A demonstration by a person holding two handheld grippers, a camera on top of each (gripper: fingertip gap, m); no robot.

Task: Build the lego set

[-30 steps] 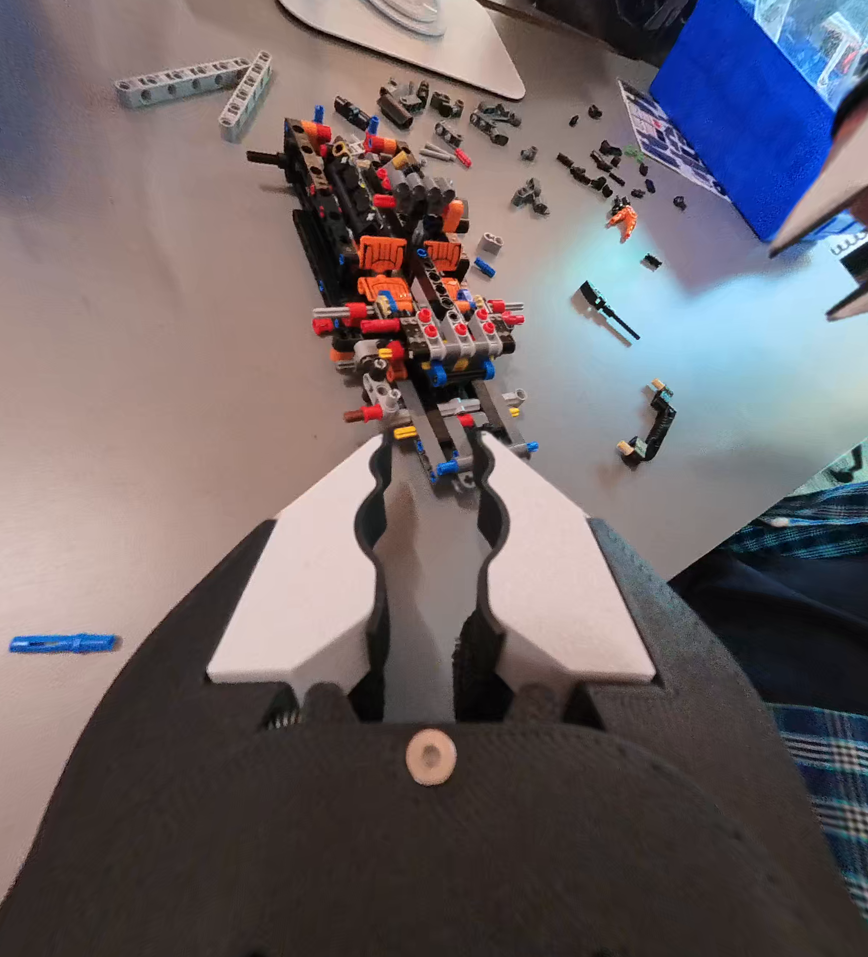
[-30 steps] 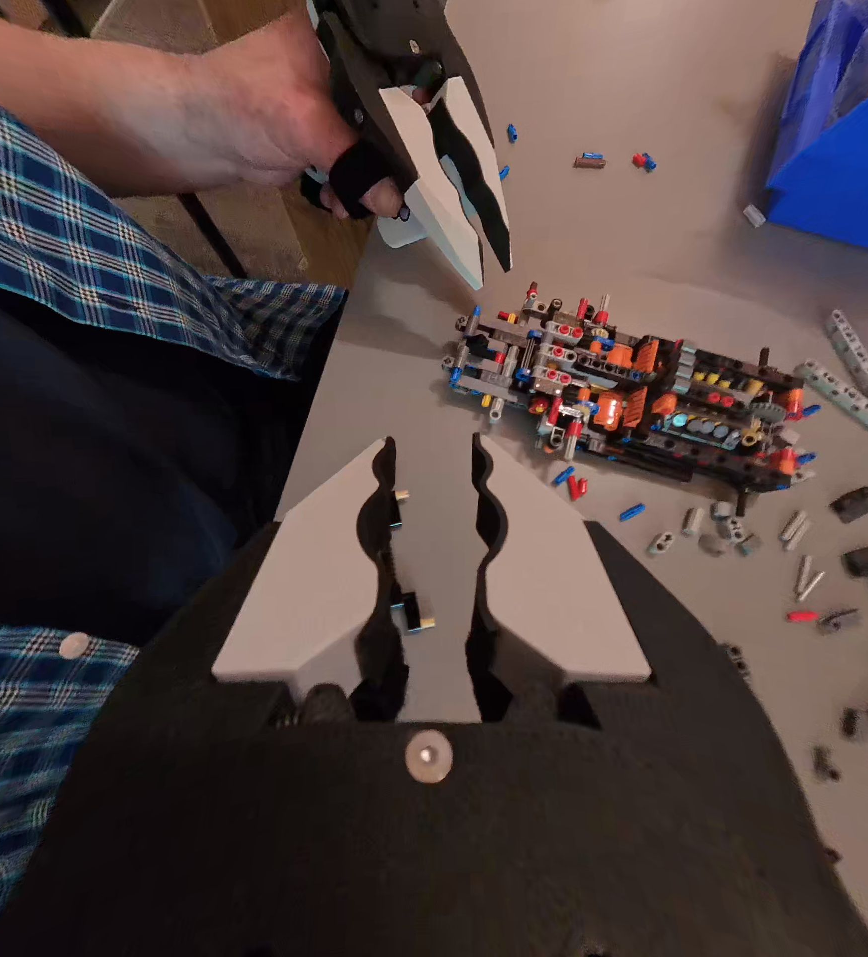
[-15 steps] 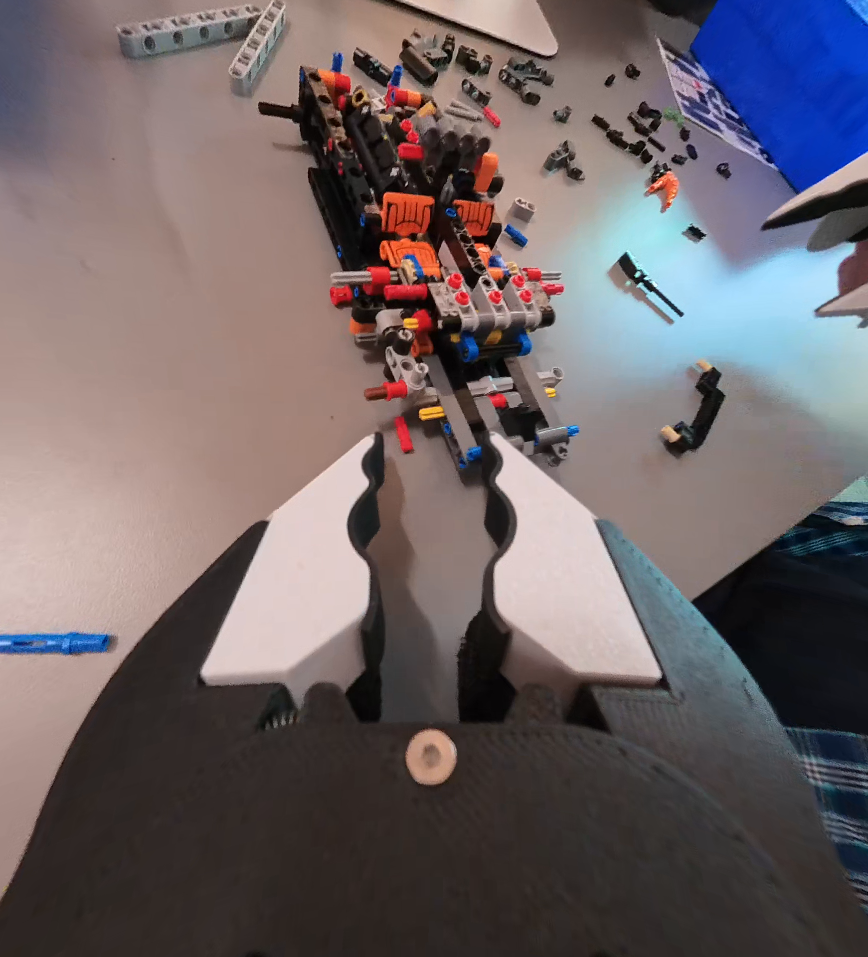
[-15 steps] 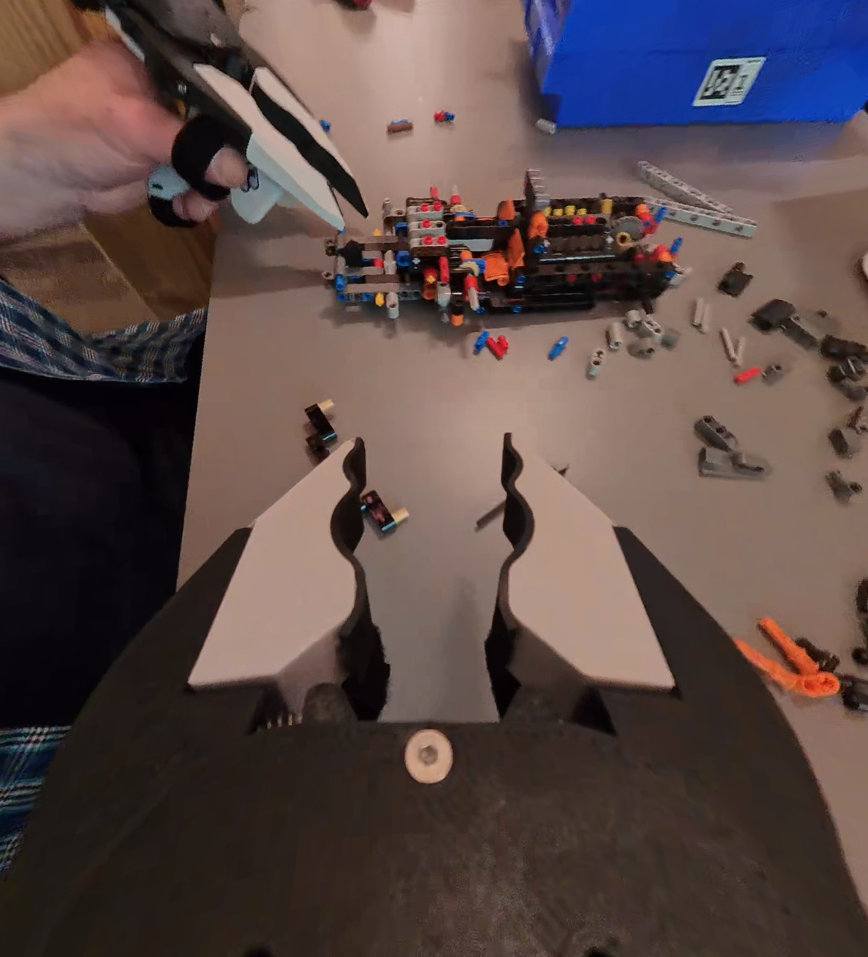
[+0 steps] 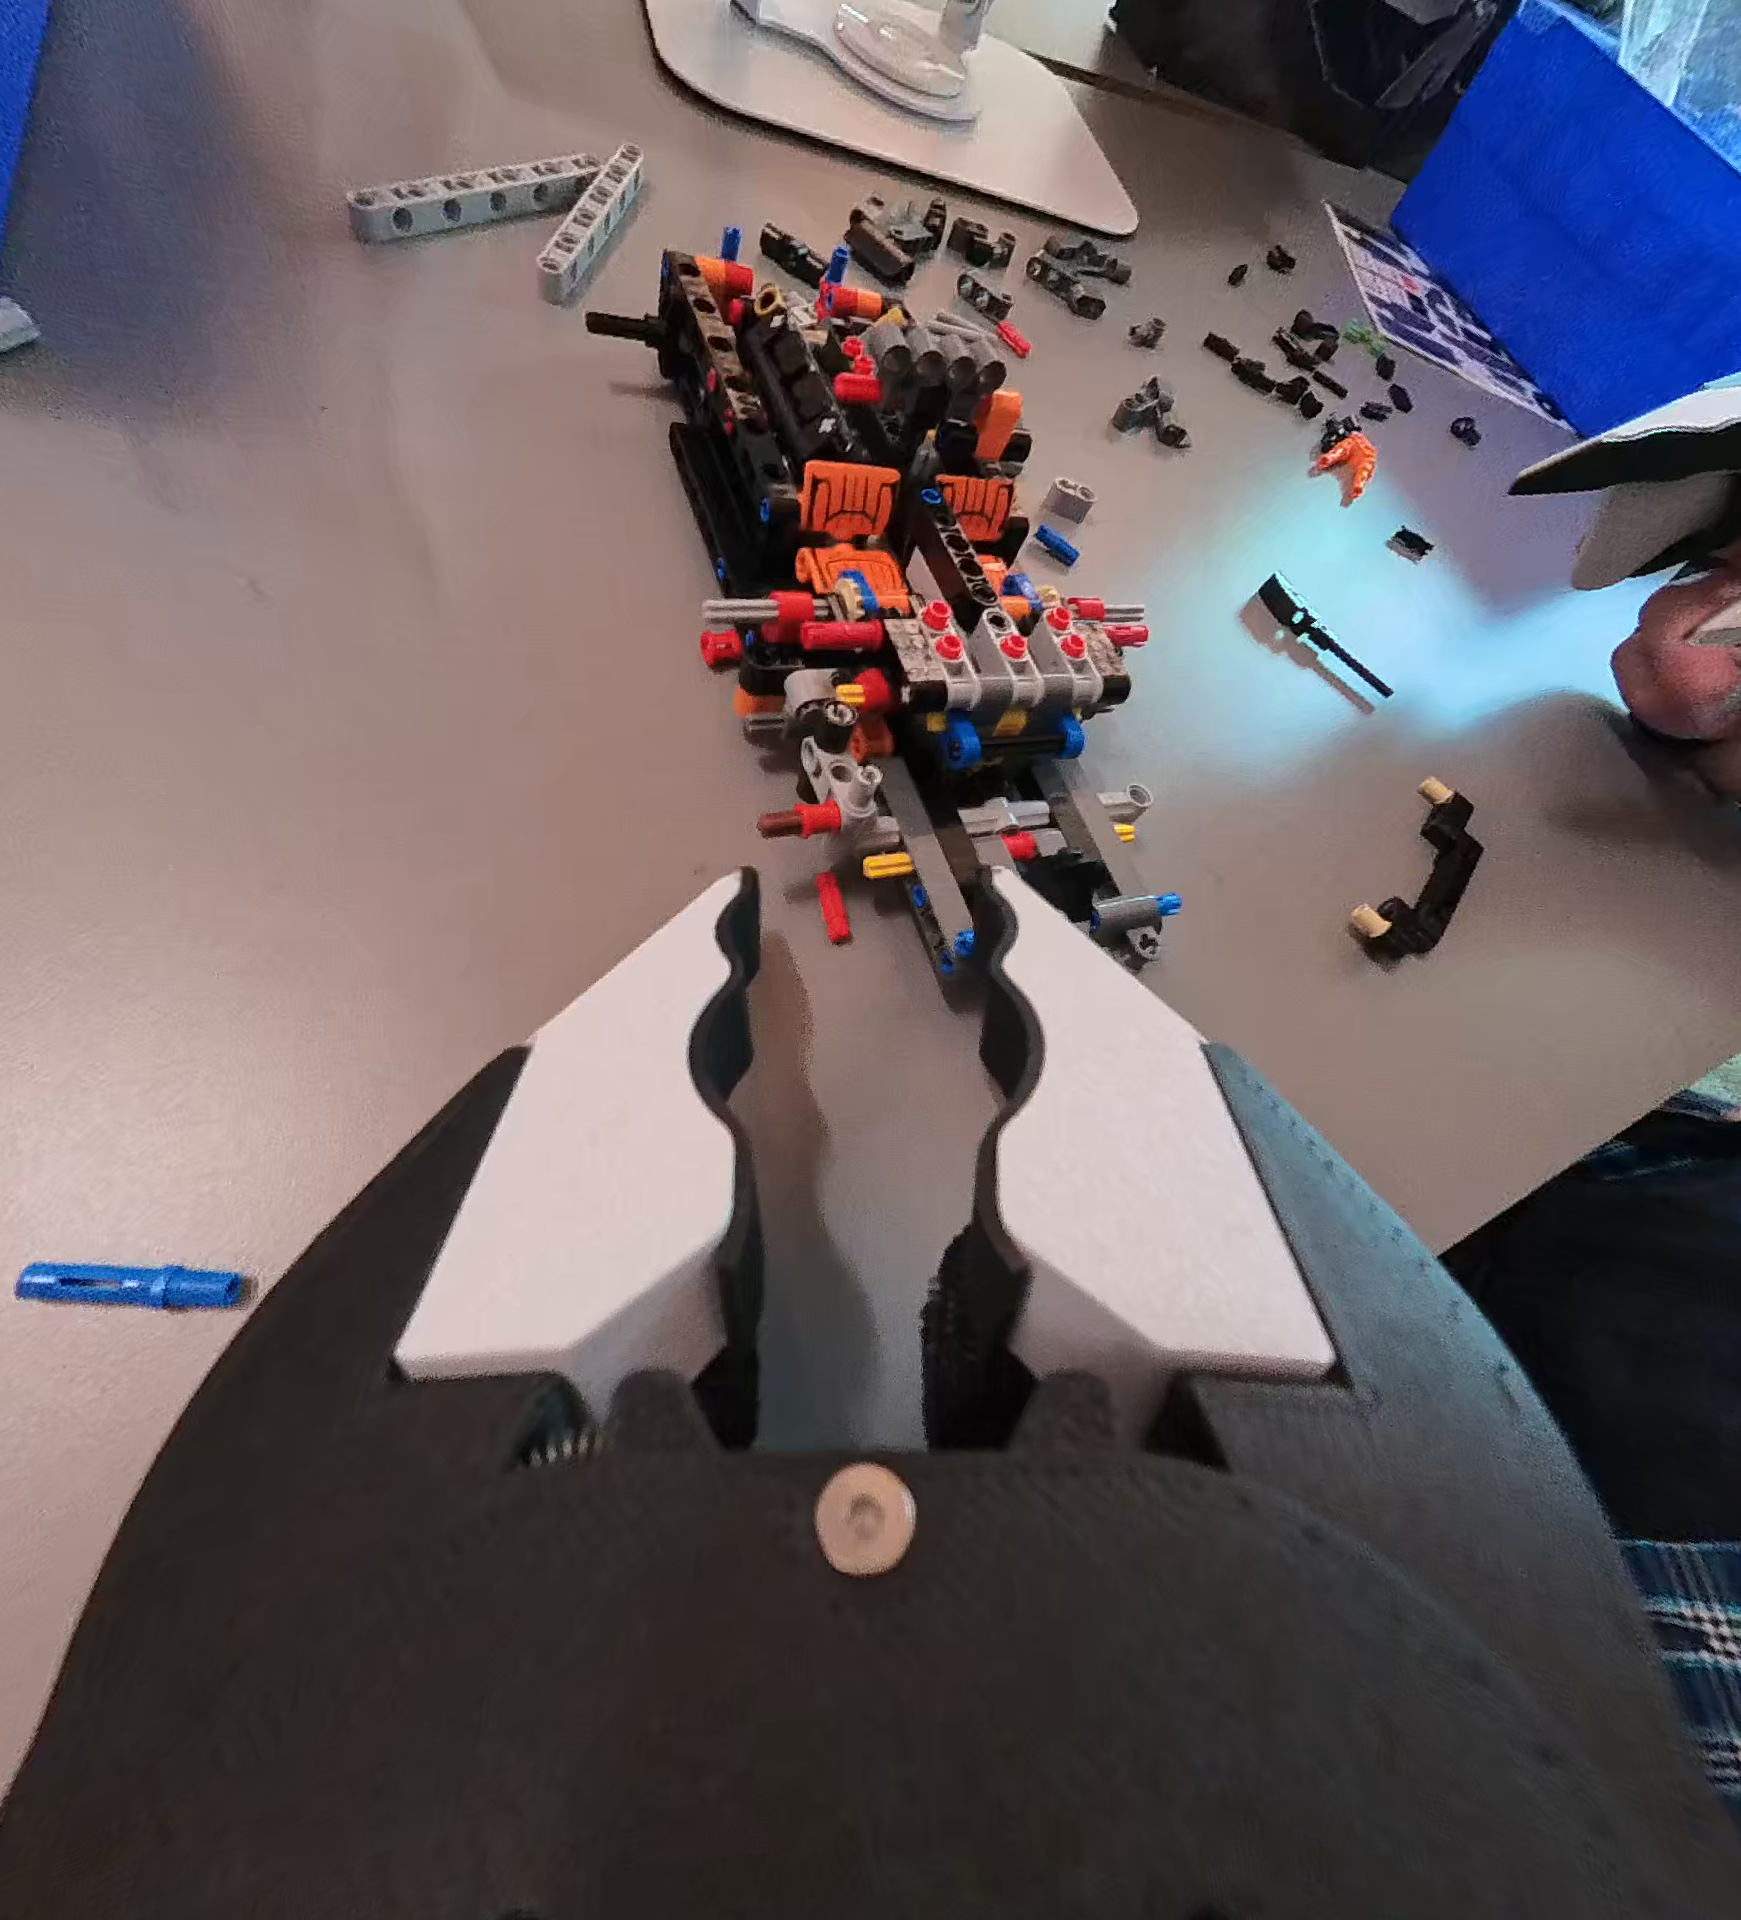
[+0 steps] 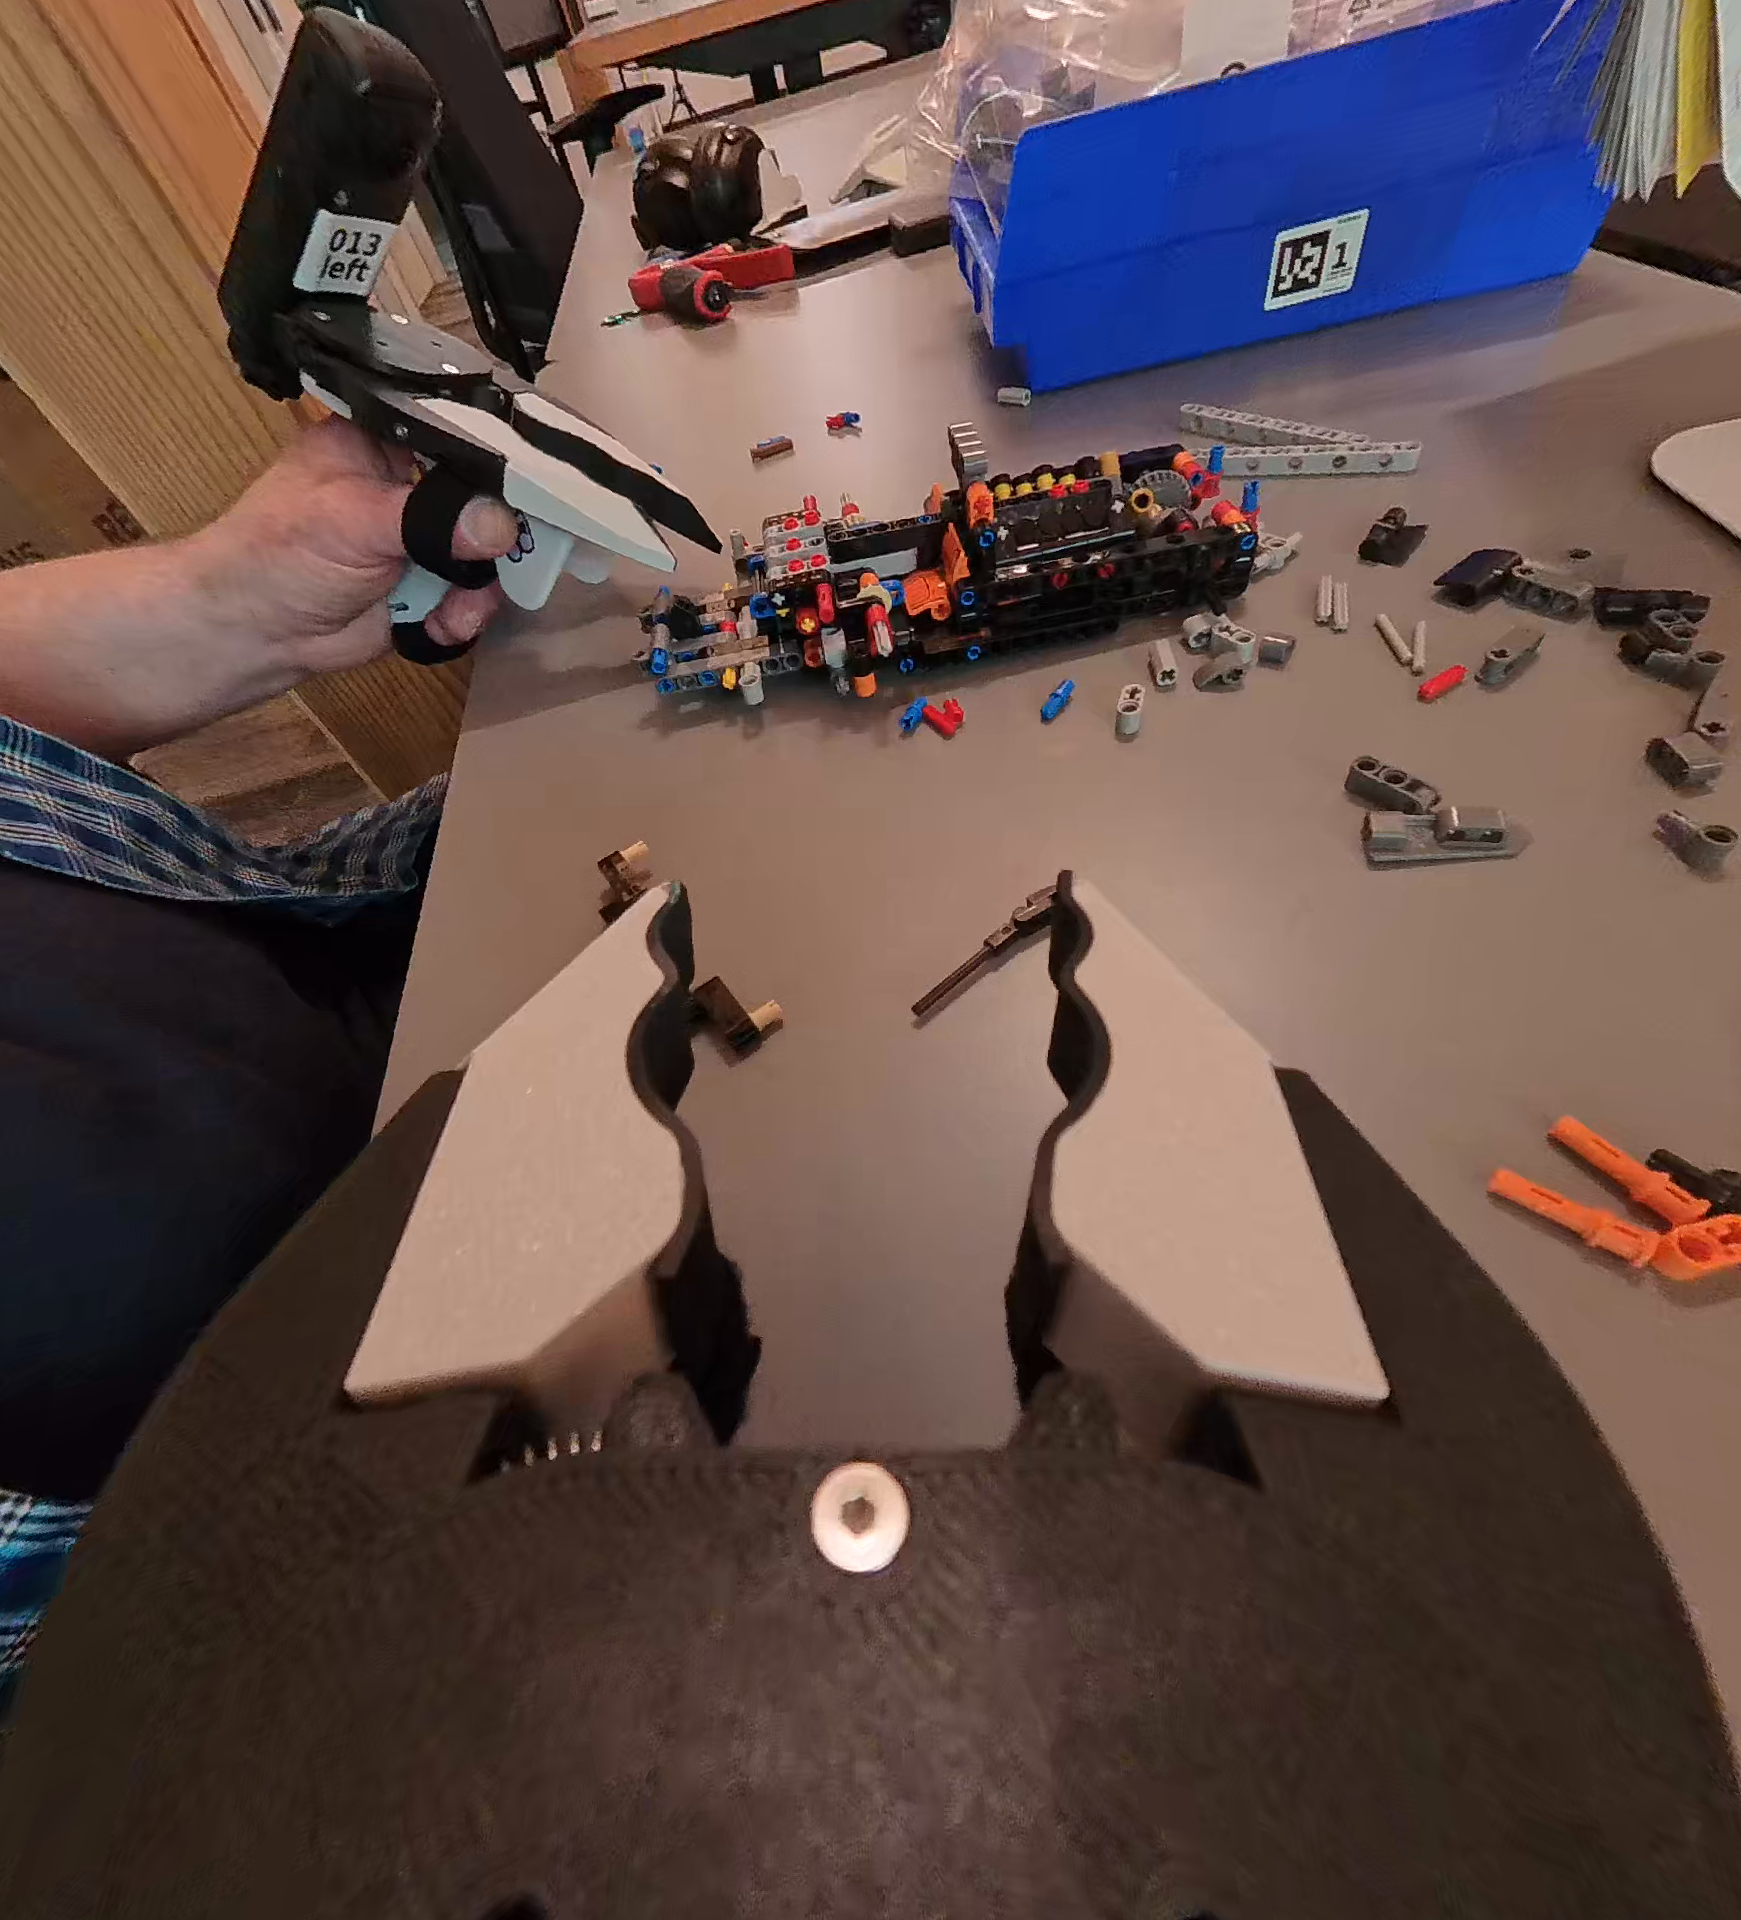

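The half-built Lego chassis [image 5: 897, 582], black with orange, red and grey parts, lies lengthwise on the grey table. My left gripper [image 5: 866, 894] is open and empty, its tips just short of the chassis' near end. In the right wrist view the chassis [image 6: 949, 582] lies crosswise, with the left gripper [image 6: 679, 545] at its left end. My right gripper [image 6: 866, 904] is wide open and empty above the table. A black bracket with tan pins [image 6: 736, 1013] sits at its left finger and a thin black axle piece [image 6: 980, 956] at its right finger.
Loose dark pieces [image 6: 1437, 826] and orange parts [image 6: 1624, 1205] lie to the right. Grey beams [image 6: 1302, 442] and a blue bin [image 6: 1261, 208] stand behind the chassis. A blue pin [image 5: 128, 1285] lies at the left. The table edge and a person's lap are close by. The tips of one gripper are about 25 cm away from the tips of the other.
My right gripper has swung from the table's edge to face across the table and opened wider. My left gripper has drawn back slightly from the chassis' end and opened a little.
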